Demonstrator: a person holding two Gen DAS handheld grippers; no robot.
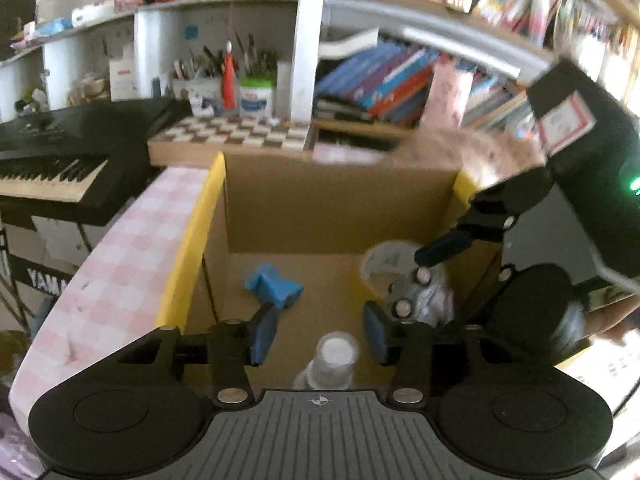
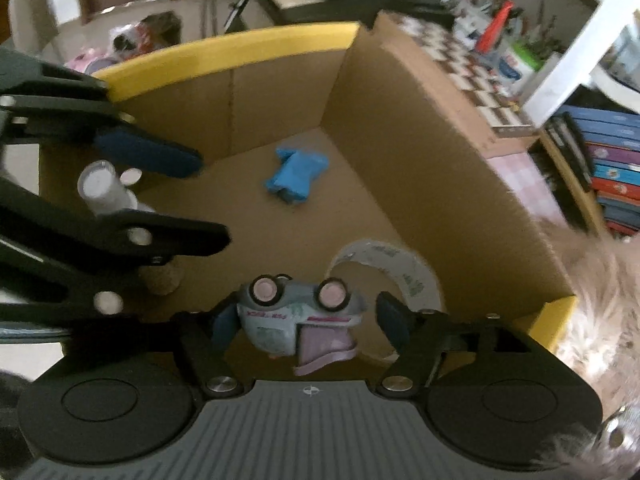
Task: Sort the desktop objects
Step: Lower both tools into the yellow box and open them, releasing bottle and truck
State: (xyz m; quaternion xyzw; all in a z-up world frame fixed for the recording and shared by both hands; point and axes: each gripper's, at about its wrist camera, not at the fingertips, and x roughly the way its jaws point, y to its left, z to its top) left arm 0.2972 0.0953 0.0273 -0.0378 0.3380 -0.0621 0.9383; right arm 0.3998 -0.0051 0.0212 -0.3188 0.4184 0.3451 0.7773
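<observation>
An open cardboard box (image 1: 340,204) with yellow-edged flaps holds the objects. My left gripper (image 1: 320,336) hangs over the box with its blue pads spread. A small clear bottle (image 1: 336,356) with a white cap is between them, and neither pad presses on it. My right gripper (image 2: 306,320) stands open around a pale blue toy car (image 2: 296,320) with pink wheels. The car leans near the left pad and is clear of the right one. A blue lump (image 2: 298,174) and a tape roll (image 2: 400,268) lie on the box floor.
A pink checked cloth (image 1: 132,232) lies to the left of the box. A chessboard (image 1: 240,136) and shelves of books (image 1: 400,80) are behind it, and a keyboard piano (image 1: 52,160) is at far left. Something tan and furry (image 2: 592,288) is at the box's right edge.
</observation>
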